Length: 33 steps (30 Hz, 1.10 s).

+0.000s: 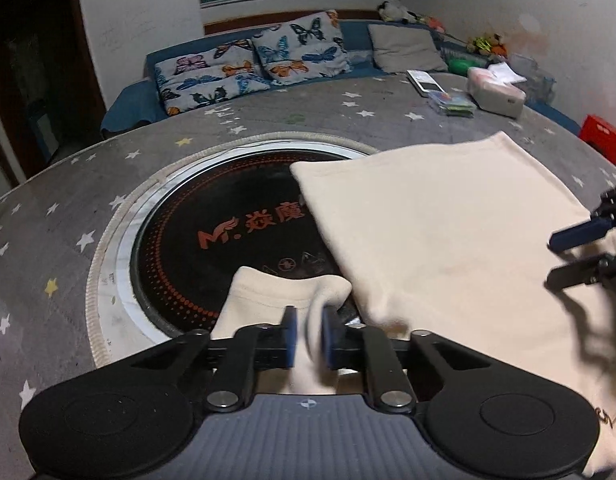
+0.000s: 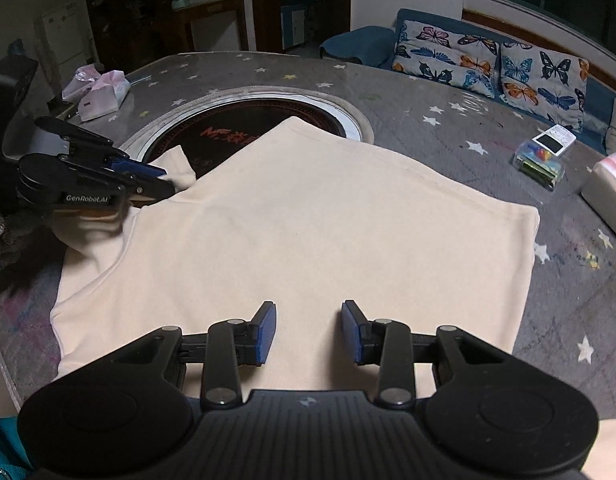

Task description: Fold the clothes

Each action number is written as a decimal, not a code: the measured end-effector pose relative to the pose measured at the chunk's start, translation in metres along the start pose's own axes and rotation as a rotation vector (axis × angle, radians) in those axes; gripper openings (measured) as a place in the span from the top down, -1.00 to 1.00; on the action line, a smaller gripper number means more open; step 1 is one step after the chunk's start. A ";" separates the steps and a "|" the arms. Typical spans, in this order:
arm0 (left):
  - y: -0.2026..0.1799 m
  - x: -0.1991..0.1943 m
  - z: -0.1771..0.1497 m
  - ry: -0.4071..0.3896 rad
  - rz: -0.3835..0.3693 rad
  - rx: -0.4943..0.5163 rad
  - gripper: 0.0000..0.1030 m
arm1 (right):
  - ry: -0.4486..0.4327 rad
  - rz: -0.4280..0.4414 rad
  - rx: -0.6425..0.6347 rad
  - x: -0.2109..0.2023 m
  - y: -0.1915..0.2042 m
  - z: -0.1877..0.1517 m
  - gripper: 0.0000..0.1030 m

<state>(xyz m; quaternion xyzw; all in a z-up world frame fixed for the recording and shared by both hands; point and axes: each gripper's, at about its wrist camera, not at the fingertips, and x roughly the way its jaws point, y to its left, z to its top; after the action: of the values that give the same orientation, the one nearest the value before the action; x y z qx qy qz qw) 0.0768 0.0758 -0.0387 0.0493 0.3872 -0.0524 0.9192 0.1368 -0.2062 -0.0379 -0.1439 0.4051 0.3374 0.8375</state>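
Note:
A cream shirt (image 1: 448, 232) lies flat on the grey star-print table (image 1: 267, 128), its far corner over the round black hob (image 1: 227, 216) set in the tabletop. My left gripper (image 1: 308, 320) is shut on the shirt's sleeve (image 1: 267, 292), with cream cloth bunched between the blue pads. In the right wrist view the left gripper (image 2: 163, 180) comes in from the left and pinches the sleeve (image 2: 179, 168) at the hob's edge. My right gripper (image 2: 308, 320) stands open just over the near part of the shirt (image 2: 308, 220), nothing between its fingers. It also shows at the right edge as the right gripper (image 1: 564, 256).
A tissue pack (image 1: 496, 94), a clear box of small items (image 1: 452, 102) and a white remote (image 1: 424, 80) sit at the table's far right. A pink tissue bag (image 2: 99, 92) lies far left. A sofa with butterfly cushions (image 1: 267, 60) stands behind the table.

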 end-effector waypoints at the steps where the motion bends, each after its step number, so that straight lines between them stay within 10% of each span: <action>1: 0.002 -0.001 0.000 -0.004 0.001 -0.017 0.83 | -0.001 -0.001 0.000 0.000 0.000 0.000 0.27; 14: 0.085 -0.092 -0.035 -0.234 0.142 -0.410 0.87 | 0.004 -0.016 -0.013 -0.002 0.008 -0.002 0.18; 23: 0.122 -0.096 -0.073 -0.153 0.168 -0.549 0.81 | -0.010 0.036 -0.095 -0.015 0.038 0.004 0.18; 27: 0.118 -0.086 -0.063 -0.134 0.145 -0.561 -0.03 | -0.026 0.126 -0.194 -0.025 0.070 0.009 0.19; 33: 0.105 -0.062 -0.052 -0.102 0.148 -0.483 -0.09 | -0.020 0.238 -0.332 -0.026 0.118 0.011 0.21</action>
<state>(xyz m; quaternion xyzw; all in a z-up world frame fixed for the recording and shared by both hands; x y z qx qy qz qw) 0.0110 0.1902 -0.0254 -0.1459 0.3369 0.1065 0.9240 0.0509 -0.1257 -0.0066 -0.2278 0.3498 0.4976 0.7604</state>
